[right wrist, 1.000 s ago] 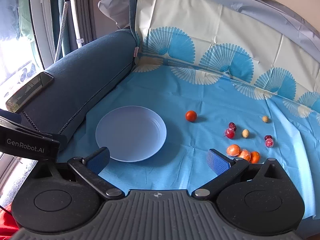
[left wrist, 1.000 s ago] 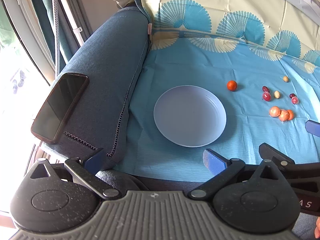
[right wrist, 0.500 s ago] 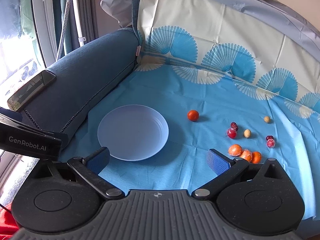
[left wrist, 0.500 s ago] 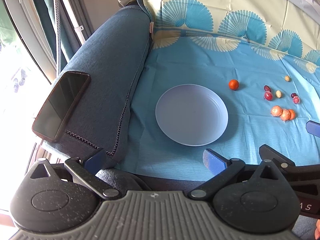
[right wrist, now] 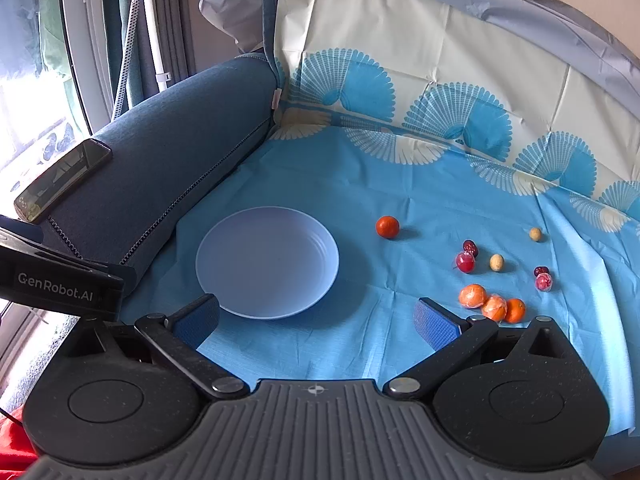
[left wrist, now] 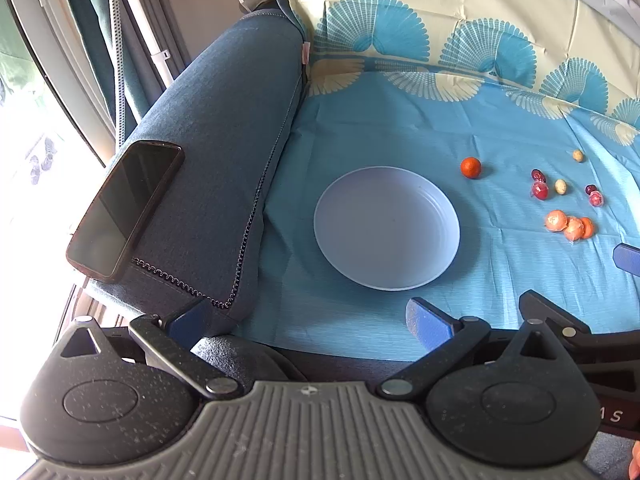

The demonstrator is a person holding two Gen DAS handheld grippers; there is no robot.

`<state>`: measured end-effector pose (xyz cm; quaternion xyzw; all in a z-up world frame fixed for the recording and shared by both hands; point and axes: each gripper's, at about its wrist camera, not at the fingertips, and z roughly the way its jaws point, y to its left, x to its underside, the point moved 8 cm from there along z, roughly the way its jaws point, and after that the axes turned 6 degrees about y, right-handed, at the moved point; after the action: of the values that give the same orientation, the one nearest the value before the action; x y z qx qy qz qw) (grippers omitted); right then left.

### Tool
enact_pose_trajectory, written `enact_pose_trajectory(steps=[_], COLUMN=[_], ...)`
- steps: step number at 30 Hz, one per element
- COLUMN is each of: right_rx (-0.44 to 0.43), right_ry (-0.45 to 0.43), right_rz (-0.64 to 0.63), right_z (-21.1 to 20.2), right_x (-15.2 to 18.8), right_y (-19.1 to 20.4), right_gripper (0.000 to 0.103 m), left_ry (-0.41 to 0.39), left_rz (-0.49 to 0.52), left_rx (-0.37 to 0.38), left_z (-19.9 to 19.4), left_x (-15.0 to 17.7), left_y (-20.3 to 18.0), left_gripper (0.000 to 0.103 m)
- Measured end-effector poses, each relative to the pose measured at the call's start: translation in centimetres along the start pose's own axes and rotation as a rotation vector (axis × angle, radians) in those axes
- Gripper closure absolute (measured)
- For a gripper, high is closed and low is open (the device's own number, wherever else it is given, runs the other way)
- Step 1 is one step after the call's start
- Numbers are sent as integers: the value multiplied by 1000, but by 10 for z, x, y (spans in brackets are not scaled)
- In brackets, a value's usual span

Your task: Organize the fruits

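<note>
Plainly, both the left gripper and the right gripper hang with fingers apart, holding nothing. Round fruits like the lone orange mandarin, at three o'clock from the pale blue round plastic plate, could roll across the slick blue tablecloth if nudged off-centre.

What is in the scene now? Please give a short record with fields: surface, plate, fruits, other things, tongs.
surface: blue cloth over a sofa seat
plate: pale plate, nothing on it
fruits: lone orange beside the plate; three wrapped oranges clustered; small red and yellowish fruits further right
other things: phone on the armrest
left tongs: open, holding nothing
right tongs: open, holding nothing
</note>
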<state>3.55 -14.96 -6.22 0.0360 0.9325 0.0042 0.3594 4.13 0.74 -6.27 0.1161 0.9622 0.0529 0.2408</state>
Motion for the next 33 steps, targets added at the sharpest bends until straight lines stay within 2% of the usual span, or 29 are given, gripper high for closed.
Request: enact_pose_trajectory(steps=[33], right_rx=[-1], right_ry=[9], right_rz=[5], right_z=[2], right_x=[2], right_y=[2], right_gripper=[1], left_ry=[4], left_rz=[4], left_rx=[-4], left_z=[3], left_x=[3], left_y=[2], left_gripper=[0])
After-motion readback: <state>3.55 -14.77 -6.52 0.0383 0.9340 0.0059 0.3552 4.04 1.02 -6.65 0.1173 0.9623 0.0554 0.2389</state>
